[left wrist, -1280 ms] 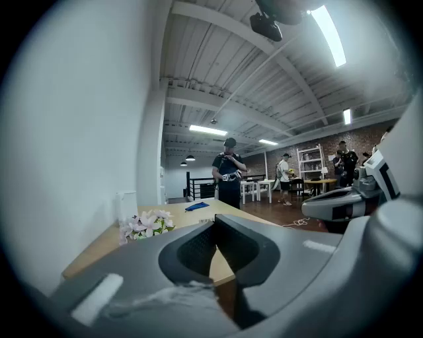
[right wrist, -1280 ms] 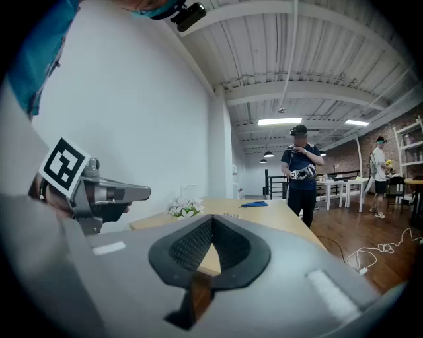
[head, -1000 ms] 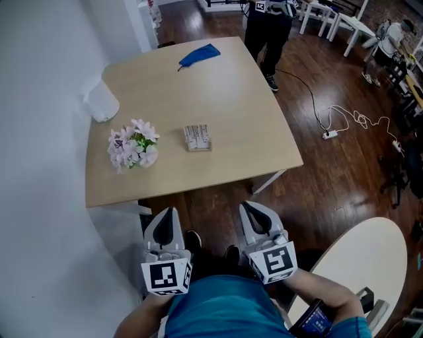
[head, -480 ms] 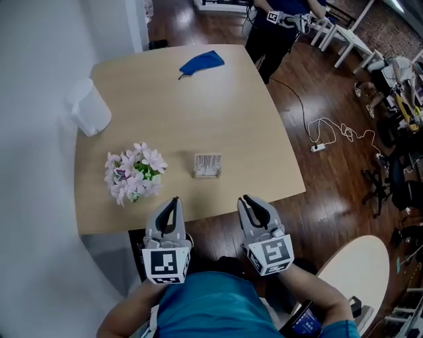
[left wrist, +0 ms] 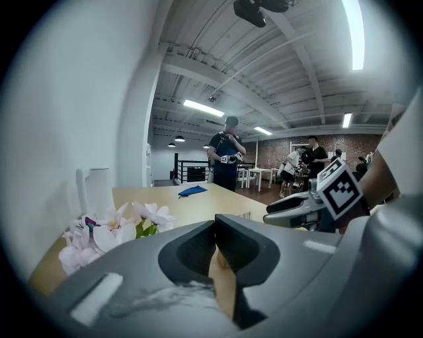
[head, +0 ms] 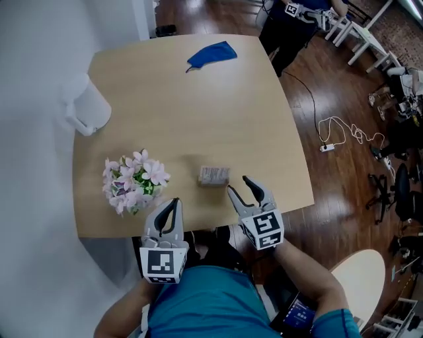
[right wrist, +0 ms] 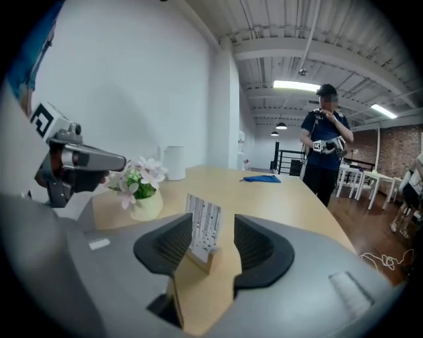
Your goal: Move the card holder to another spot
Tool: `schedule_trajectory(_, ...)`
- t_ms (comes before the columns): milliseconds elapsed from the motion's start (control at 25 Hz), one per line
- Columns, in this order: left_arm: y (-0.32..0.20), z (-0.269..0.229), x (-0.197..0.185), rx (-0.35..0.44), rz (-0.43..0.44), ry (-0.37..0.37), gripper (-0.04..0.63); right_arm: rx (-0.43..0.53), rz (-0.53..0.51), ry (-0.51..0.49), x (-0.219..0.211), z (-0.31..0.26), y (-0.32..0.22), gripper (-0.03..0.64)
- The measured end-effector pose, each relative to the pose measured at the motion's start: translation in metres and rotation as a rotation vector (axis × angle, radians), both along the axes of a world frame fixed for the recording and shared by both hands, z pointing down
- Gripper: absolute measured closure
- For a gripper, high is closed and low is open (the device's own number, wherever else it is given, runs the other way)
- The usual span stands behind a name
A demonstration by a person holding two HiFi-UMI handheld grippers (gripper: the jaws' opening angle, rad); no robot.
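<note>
The card holder (head: 213, 175) is a small wooden stand full of white cards, standing on the tan table (head: 198, 105) near its front edge. My right gripper (head: 239, 187) hovers just in front of it. Its jaws are opening wide, and nothing is pressed between the pads. The right gripper view shows the card holder (right wrist: 201, 232) upright ahead, framed by the gap of my right gripper (right wrist: 211, 245). My left gripper (head: 173, 206) sits at the table's front edge beside the flowers. Up close, my left gripper (left wrist: 215, 231) has its jaws closed together and empty.
A pot of pink and white flowers (head: 134, 181) stands left of the card holder. A white jug (head: 84, 109) is at the left edge and a blue cloth (head: 213, 54) at the far side. A person (head: 297, 16) stands beyond the table. A cable (head: 338, 131) lies on the floor at right.
Both grippers have come forward from below the table edge to the table's front. The right one has gone from shut to open in front of the card holder.
</note>
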State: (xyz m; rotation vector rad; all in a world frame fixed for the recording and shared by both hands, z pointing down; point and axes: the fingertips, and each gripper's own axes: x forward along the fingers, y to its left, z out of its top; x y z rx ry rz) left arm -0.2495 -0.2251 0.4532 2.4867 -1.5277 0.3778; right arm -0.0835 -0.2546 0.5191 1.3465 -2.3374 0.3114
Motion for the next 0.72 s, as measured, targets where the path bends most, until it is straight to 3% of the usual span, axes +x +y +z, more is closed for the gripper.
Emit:
schedule_trajectory(320,-0.006,0.005,0.007,-0.059,-0.093,-0.034,0.58,-0.073,-0.244,-0.021,-0.018,0.042,-0.037,0.425)
schedule_trajectory(480,-0.009,0.007,0.01,-0.065,-0.127,-0.057,0.58,-0.051,-0.336,-0.004,-0.032,0.047,-0.04,0.52)
schedule_trajectory(720,-0.007,0.009,0.013,-0.082,-0.171,-0.065,0.58,-0.032,-0.406,-0.027,-0.041,0.04,-0.033,0.557)
